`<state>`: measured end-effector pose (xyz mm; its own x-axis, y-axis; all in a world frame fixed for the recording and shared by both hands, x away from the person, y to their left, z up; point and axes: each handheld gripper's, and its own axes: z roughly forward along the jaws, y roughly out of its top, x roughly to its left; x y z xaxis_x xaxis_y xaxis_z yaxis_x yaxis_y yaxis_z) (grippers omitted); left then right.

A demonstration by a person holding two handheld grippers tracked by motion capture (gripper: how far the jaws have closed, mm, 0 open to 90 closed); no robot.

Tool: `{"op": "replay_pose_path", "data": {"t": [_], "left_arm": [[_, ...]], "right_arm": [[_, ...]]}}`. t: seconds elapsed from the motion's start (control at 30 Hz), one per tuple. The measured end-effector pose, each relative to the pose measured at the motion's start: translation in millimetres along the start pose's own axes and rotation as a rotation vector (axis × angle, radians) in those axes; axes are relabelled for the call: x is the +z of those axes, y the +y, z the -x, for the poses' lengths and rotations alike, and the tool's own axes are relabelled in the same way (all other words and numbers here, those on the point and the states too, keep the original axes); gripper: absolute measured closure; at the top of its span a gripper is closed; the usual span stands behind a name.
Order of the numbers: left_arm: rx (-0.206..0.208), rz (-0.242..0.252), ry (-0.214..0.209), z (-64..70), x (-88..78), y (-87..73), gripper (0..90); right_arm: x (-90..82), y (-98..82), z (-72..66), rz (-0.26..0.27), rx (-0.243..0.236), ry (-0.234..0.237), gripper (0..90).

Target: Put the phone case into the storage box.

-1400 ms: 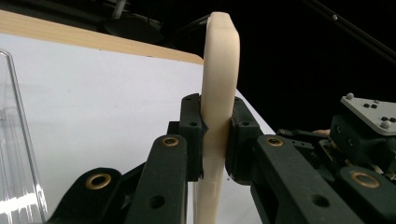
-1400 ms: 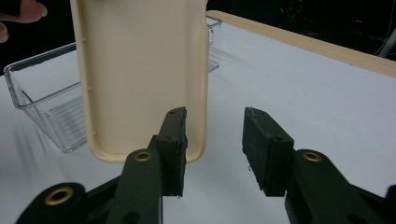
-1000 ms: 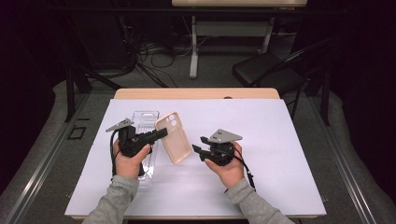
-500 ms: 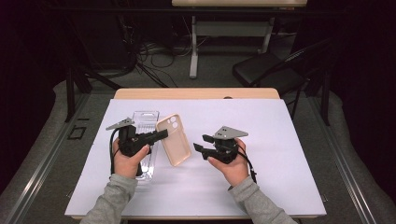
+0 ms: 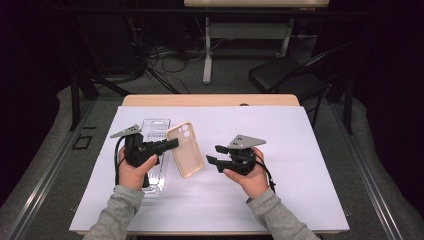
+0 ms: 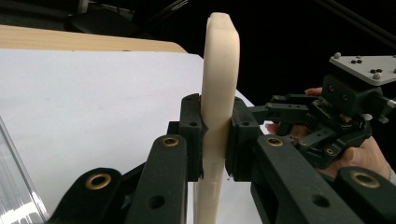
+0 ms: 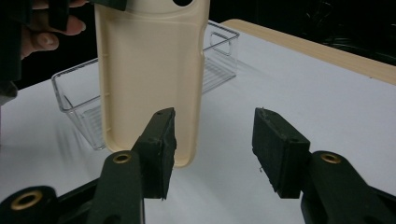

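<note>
While the left gripper (image 5: 167, 144) clamps its jaws on the edge of a cream phone case (image 5: 184, 149), the case hangs just above the white table cover (image 5: 300, 150), its camera cut-out end tilted toward the far side and its hollow side facing the right gripper (image 5: 212, 155). In the left gripper view the case (image 6: 219, 84) stands edge-on between the two black pads (image 6: 192, 126), pinched tight. The right gripper's jaws stand apart and hold nothing; in the right gripper view its pads (image 7: 161, 140) sit close before the case's lower end (image 7: 149, 79), one pad overlapping it in the frame, though contact cannot be told. A clear plastic tray (image 5: 155, 131) lies on the cover just behind and beside the case, partly under the left hand (image 5: 131, 172). Beyond the table's wooden far edge (image 5: 210, 100) are a dark folding chair (image 5: 285, 77), the white legs of another desk (image 5: 207, 60) and a tangle of cables (image 5: 155, 55) on the floor
</note>
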<state>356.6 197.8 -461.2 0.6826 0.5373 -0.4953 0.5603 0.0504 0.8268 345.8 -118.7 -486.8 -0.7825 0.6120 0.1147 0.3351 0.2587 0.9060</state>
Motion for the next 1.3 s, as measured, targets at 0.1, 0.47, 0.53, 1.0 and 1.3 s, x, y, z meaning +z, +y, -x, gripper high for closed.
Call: {"op": "replay_pose_path", "data": {"t": [0.1, 0.47, 0.53, 1.0, 1.3], "left_arm": [[0.007, -0.007, -0.004, -0.7, -0.8, 0.5, 80.0], [0.019, -0.018, -0.01, 1.8, -1.9, 2.1, 79.9], [0.022, -0.022, -0.014, 3.5, -1.6, 2.4, 79.9], [0.062, -0.051, -0.053, 9.7, 1.3, 2.7, 80.0], [0.062, -0.076, -0.101, 14.8, 7.3, 0.5, 80.0]], "right_arm": [[-0.7, 0.5, 0.1, 0.005, 0.004, 0.014, 48.7], [-4.4, 3.6, -0.2, -0.007, 0.0, 0.034, 49.0], [-4.0, 3.3, -0.5, -0.009, 0.001, 0.035, 49.0], [-2.5, 3.9, -2.3, -0.022, -0.004, 0.086, 49.0], [-2.4, 3.3, 1.4, -0.036, 0.013, 0.146, 53.7]]}}
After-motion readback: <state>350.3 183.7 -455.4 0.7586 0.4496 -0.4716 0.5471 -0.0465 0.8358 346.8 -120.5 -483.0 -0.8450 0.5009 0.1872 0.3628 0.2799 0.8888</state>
